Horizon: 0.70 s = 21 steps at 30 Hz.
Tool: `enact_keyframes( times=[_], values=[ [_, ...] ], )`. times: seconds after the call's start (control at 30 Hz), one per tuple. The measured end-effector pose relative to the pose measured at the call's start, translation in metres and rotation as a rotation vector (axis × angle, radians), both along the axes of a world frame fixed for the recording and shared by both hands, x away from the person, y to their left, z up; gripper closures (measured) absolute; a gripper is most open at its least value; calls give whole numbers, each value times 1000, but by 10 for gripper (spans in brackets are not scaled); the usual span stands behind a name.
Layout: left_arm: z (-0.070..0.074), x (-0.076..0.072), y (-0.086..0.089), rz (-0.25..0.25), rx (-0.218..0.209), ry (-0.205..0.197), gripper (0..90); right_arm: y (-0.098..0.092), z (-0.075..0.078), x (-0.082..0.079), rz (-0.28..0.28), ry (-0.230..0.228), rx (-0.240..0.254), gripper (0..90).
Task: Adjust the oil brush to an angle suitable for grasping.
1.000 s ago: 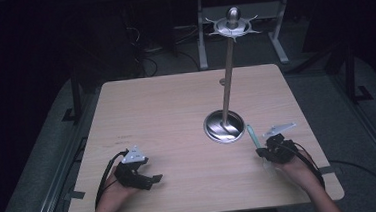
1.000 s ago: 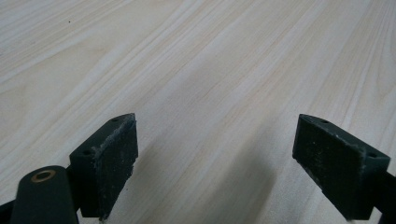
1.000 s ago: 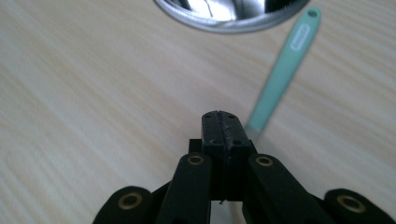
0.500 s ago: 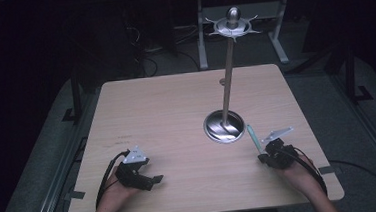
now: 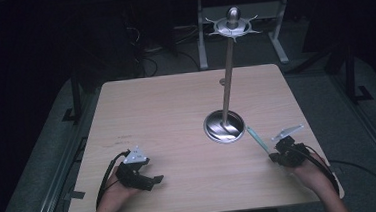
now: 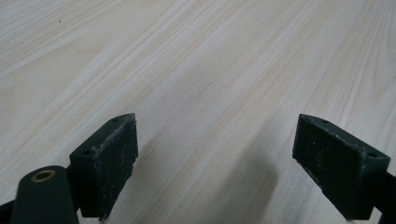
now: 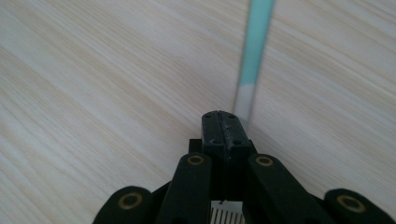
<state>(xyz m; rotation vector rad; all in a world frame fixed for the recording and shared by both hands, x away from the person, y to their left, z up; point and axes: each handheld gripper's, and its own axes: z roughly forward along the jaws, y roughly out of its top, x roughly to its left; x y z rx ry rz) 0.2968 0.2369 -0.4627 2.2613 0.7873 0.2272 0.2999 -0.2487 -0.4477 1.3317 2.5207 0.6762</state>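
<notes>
- Little has changed since the earlier high views: the right gripper (image 5: 275,155) has drawn slightly back toward the near edge with the stick (image 5: 256,138), and the left gripper (image 5: 148,180) sits where it did
- Right gripper's fingers (image 7: 219,133) are pressed together, and the right gripper view shows the white end of the stick (image 7: 252,60) running in beside their tips; whether it is truly pinched there I cannot tell for sure, though it looks held
- Beyond the white end, the stick is pale green and slants away over the wood
- From the high view, the stick points up and left from the right gripper toward the stand (image 5: 224,126), its far tip just beside the round base
- Left gripper's fingers (image 6: 109,161) are spread wide with bare wood between them
- Left gripper lies on the near left part of the tabletop (image 5: 166,112), held by the left hand (image 5: 114,191), a grey plate on top
- Right hand (image 5: 313,175) rests near the near right corner
- Stand's round metal base sits right of the tabletop's middle; a thin rod rises from it to a disc with curved prongs and a knob
- Both grippers are well apart, one at each near corner
</notes>
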Motion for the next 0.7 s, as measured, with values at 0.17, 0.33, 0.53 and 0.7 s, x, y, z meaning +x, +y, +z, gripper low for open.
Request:
enact_keyframes(
  times=[0.17,0.33,0.53,0.7],
  values=[
    [0,0,-1,-2,0,0,137,-11,1,1,7,-6,-11,900],
    [0,0,-1,0,-1,-1,137,-22,2,3,10,-8,-30,900],
    [0,-1,-1,-1,-2,1,137,-30,3,7,30,2,-32,900],
    [0,-1,-2,-3,-2,1,136,-27,9,10,37,19,-6,879]
  ],
)
